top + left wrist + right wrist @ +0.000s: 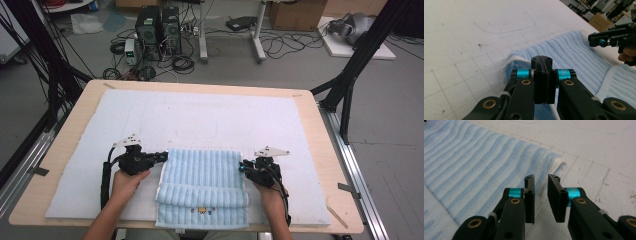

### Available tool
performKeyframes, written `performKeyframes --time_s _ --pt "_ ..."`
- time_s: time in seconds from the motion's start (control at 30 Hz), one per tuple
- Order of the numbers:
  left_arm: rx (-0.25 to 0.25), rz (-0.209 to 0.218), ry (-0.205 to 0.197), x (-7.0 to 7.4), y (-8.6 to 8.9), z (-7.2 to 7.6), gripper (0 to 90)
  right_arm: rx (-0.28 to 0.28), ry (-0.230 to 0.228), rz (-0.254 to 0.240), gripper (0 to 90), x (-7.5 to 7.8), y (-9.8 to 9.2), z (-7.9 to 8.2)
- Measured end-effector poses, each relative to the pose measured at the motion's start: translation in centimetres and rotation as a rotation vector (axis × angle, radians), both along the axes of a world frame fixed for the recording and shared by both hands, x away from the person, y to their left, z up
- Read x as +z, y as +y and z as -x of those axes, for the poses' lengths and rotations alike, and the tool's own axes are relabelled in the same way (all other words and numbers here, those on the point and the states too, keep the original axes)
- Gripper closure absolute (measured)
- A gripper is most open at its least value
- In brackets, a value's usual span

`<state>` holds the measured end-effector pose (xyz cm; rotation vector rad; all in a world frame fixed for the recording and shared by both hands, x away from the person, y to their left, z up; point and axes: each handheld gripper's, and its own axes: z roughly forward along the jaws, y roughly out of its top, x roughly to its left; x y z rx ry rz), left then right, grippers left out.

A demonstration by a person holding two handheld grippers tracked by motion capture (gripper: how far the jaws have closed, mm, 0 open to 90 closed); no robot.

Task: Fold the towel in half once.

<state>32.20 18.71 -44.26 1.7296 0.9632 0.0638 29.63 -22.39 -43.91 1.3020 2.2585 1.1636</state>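
Note:
A light blue ribbed towel lies folded at the front middle of the white mat, its near fold bearing a small coloured label. My left gripper sits at the towel's left edge with its jaws pressed flat together; I see no cloth between them. At the towel's right edge my right gripper stands open by a narrow gap, with nothing between its pads and the towel's corner just past them. The left gripper view also catches that right gripper across the towel.
The mat covers a wooden table, and a faint drawn outline marks it beyond the towel. Black frame legs flank the table. Computer towers and cables stand on the floor behind.

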Motion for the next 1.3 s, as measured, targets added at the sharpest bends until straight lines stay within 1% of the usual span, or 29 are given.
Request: performKeyframes --time_s 0.07,0.1,0.13,0.17,0.23,0.27,0.4,0.43,0.47,0.5,0.53,0.57,0.63,0.7,0.73,0.77,0.8,0.87,0.9,0.97,1.0,1.03,1.1,1.13,1.17,1.23,1.27,1.3 --pt "0.004 0.004 0.0 0.0 0.0 0.0 88.7 0.003 0.009 0.024 76.6 -0.1 0.2 0.0" --pt "0.007 0.01 -0.001 0.0 0.0 0.0 88.7 0.01 0.013 0.05 78.3 -0.3 0.4 -0.2" --pt "0.006 0.009 -0.001 0.0 0.0 0.0 88.7 0.014 0.021 0.056 83.1 -0.4 0.5 -0.2" --pt "0.006 0.008 0.0 0.1 0.0 0.1 88.7 0.03 0.016 0.06 87.4 -0.4 0.6 -0.2" --pt "0.005 0.011 -0.002 0.1 0.1 0.1 88.7 0.038 -0.009 0.068 88.2 -0.2 0.9 -0.1" --pt "0.003 0.014 -0.004 0.2 0.1 0.1 88.7 0.037 -0.013 0.071 88.2 -0.1 0.9 -0.1" --pt "0.003 0.028 -0.01 0.3 0.3 0.1 88.8 0.027 -0.039 0.042 88.3 0.3 0.7 0.0" --pt "0.005 0.032 -0.012 0.4 0.3 0.1 88.8 0.02 -0.036 0.028 88.3 0.4 0.6 0.0" --pt "0.009 0.041 -0.008 0.4 0.3 0.1 88.9 0.007 -0.046 0.023 88.3 0.5 0.5 0.0" --pt "0.011 0.044 -0.01 0.4 0.4 0.0 88.9 0.005 -0.055 0.026 88.3 0.6 0.5 0.0" --pt "0.021 0.049 -0.012 0.5 0.5 -0.1 88.9 0.001 -0.05 0.026 88.3 0.6 0.5 -0.1" --pt "0.029 0.063 -0.009 0.5 0.6 -0.2 88.9 -0.003 -0.052 0.032 88.3 0.6 0.5 -0.2" --pt "0.047 0.063 -0.007 0.5 0.8 -0.5 89.0 -0.011 -0.051 0.029 88.3 0.6 0.5 -0.4" --pt "0.056 0.058 -0.005 0.5 0.9 -0.8 89.0 -0.022 -0.061 0.008 88.3 0.7 0.3 -0.8" --pt "0.061 0.062 -0.001 0.6 0.9 -0.9 89.0 -0.027 -0.056 -0.021 88.3 0.8 0.2 -0.9" --pt "0.065 0.065 -0.004 0.6 1.0 -1.0 89.0 -0.034 -0.061 -0.039 88.3 0.9 0.1 -1.1" --pt "0.069 0.062 -0.005 0.7 1.0 -1.2 89.0 -0.036 -0.061 -0.041 88.3 0.9 0.1 -1.2" --pt "0.089 0.066 -0.009 0.7 1.0 -1.6 89.0 -0.037 -0.065 -0.024 88.3 1.0 0.3 -1.6" --pt "0.099 0.065 -0.002 0.7 1.0 -1.9 89.0 -0.038 -0.068 -0.021 88.3 1.0 0.4 -1.9" --pt "0.107 0.048 0.02 0.5 1.0 -2.4 89.0 -0.049 -0.065 -0.022 88.3 0.9 0.4 -2.5" --pt "0.114 0.031 0.024 0.5 0.8 -2.6 89.0 -0.053 -0.063 -0.021 88.3 0.9 0.5 -2.7" --pt "0.117 0.028 0.027 0.5 0.7 -2.8 88.9 -0.062 -0.067 -0.017 88.3 0.8 0.5 -3.1" --pt "0.133 0.005 0.024 0.5 0.6 -3.1 88.9 -0.074 -0.068 -0.013 88.3 0.8 0.6 -3.5" --pt "0.138 -0.002 0.029 0.4 0.5 -3.3 88.9 -0.08 -0.076 -0.011 88.3 0.8 0.6 -3.7" --pt "0.145 -0.018 0.038 0.3 0.5 -3.5 88.9 -0.082 -0.069 -0.013 88.2 0.7 0.6 -4.0" --pt "0.157 -0.045 0.042 0.0 0.3 -3.6 88.4 -0.089 -0.059 0.003 88.2 0.5 0.8 -4.4" --pt "0.169 -0.066 0.042 -0.1 0.2 -3.6 86.9 -0.09 -0.048 0.006 87.9 0.4 0.9 -4.4" --pt "0.185 -0.088 0.04 -0.1 0.2 -3.6 77.8 -0.087 -0.037 0.013 86.0 0.3 1.0 -4.4"
